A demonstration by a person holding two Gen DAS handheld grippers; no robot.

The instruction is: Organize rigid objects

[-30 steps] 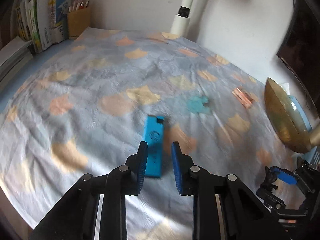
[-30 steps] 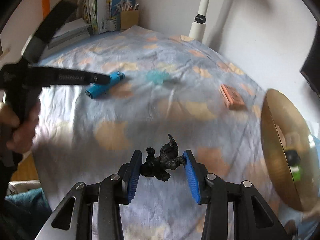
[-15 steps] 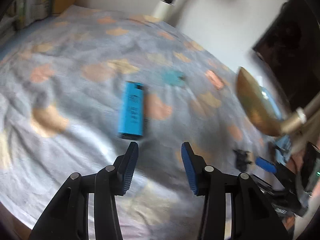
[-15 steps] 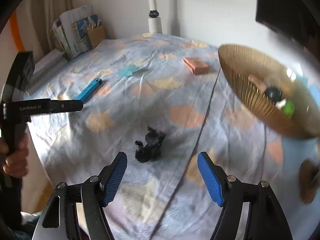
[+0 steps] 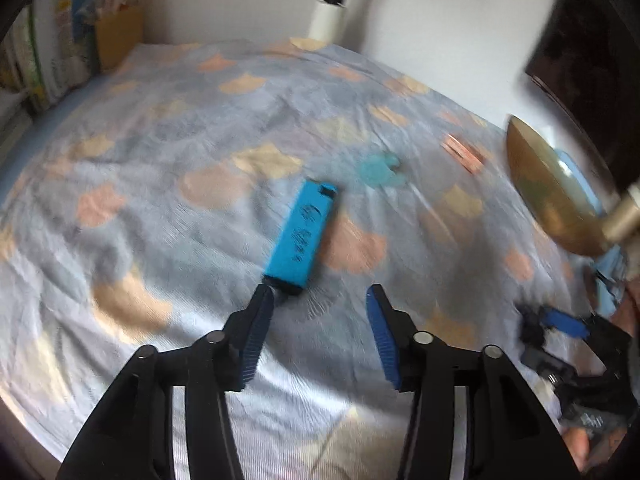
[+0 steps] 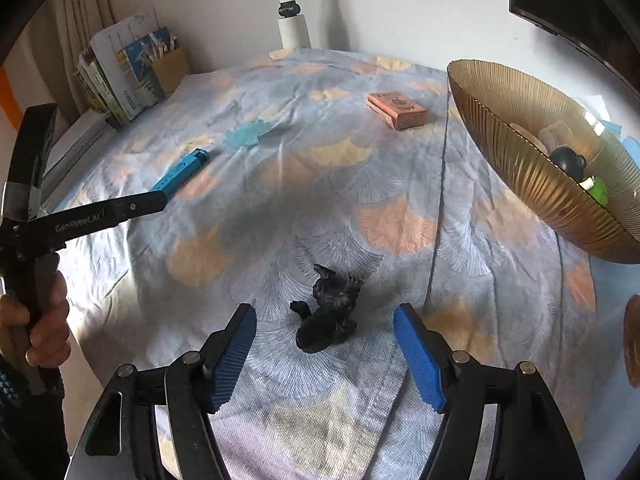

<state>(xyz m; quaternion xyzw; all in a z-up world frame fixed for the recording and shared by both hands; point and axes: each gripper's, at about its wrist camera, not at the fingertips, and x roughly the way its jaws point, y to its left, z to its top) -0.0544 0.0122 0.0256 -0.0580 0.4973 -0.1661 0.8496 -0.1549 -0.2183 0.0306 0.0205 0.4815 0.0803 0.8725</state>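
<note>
A blue rectangular case (image 5: pixel 304 232) lies on the patterned cloth, its near end just past the tip of my left gripper's left finger. The left gripper (image 5: pixel 318 294) has its jaws opening, with only cloth between them. A black animal figurine (image 6: pixel 332 300) stands on the cloth between the fingertips of my right gripper (image 6: pixel 324 314), which is open with neither pad touching it. An orange box (image 6: pixel 396 110) and a teal piece (image 6: pixel 246 136) lie farther back. The ribbed golden bowl (image 6: pixel 520 152) at the right holds a black item (image 6: pixel 568 160) and a green one (image 6: pixel 598 190).
Books and a cardboard pen holder (image 6: pixel 170 66) stand at the back left corner. A white pole (image 6: pixel 292 12) rises at the back wall. A dark screen (image 6: pixel 580 0) hangs at the upper right. A person's hand (image 6: pixel 44 320) holds the left gripper's handle.
The right gripper has let go of the black figurine, which now stands on the cloth between wide jaws. The left jaws have gone from shut to open beside the blue case.
</note>
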